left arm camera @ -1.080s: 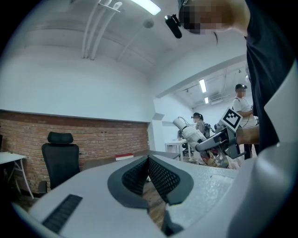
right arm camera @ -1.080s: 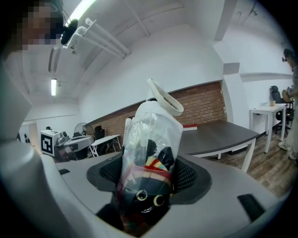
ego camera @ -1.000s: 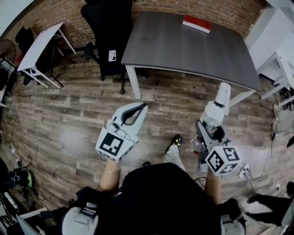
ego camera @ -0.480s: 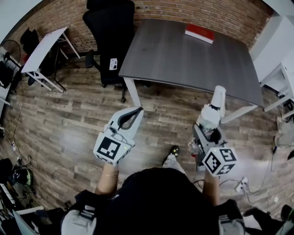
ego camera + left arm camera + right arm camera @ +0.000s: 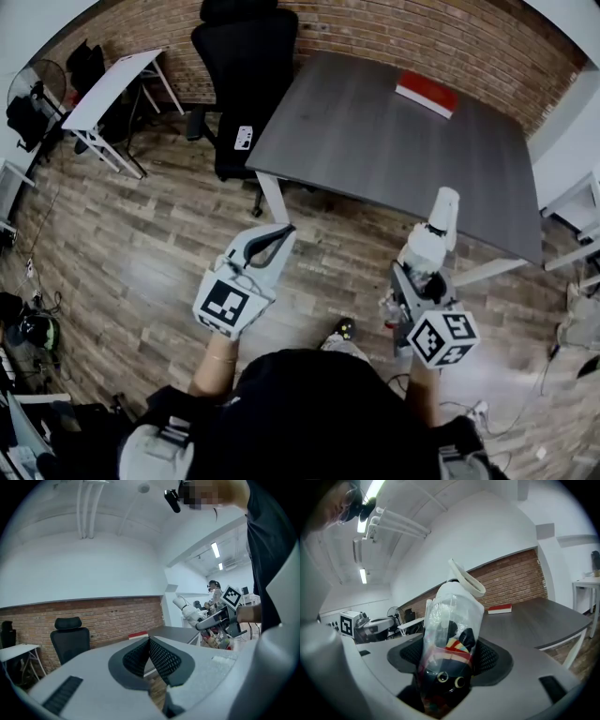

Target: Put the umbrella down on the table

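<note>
Our step, as we judge it, is the carry to the dark table (image 5: 375,131). The umbrella (image 5: 450,639), folded and sleeved in clear plastic, is not on it yet. It hangs over the floor just short of the near edge, its white handle aimed toward the near right corner. We should bring it forward over that edge and lower it until its length lies flat on bare top, well apart from the book. Only then should we ease the grip, so it neither drops nor rolls. By size we count one table, one black chair (image 5: 246,66) at its left edge, one white side table (image 5: 112,89) off to the left, and one umbrella. There are two grippers. The right gripper (image 5: 450,656) pinches the umbrella's dark lower end, and the left gripper (image 5: 150,641) has its jaws pressed together on nothing. Last is one red book (image 5: 426,94) near the far right corner.
</note>
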`<move>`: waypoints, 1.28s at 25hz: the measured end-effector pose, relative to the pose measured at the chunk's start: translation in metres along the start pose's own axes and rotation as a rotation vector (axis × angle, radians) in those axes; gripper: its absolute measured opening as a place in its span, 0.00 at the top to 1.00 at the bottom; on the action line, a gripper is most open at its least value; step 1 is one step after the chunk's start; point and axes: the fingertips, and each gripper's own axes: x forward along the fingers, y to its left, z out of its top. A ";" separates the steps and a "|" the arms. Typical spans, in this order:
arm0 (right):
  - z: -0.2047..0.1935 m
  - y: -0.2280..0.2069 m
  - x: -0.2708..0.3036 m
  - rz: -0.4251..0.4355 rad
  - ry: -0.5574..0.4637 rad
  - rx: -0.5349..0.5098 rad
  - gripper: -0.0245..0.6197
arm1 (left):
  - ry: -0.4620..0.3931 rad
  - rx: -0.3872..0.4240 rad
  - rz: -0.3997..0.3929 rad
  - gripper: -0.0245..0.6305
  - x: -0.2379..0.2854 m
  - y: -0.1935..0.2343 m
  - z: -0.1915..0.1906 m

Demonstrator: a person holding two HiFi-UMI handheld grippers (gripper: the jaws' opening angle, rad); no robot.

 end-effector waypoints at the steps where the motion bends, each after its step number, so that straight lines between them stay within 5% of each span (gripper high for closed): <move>1: 0.001 -0.006 0.003 0.006 0.003 0.005 0.51 | 0.004 0.004 0.004 0.96 0.005 -0.002 0.001; 11: 0.017 -0.059 0.022 0.054 0.007 0.034 0.51 | 0.048 0.037 0.059 0.96 0.051 -0.011 0.012; 32: 0.027 -0.124 0.008 -0.016 0.007 0.037 0.51 | -0.014 -0.003 -0.011 0.96 0.127 -0.041 0.025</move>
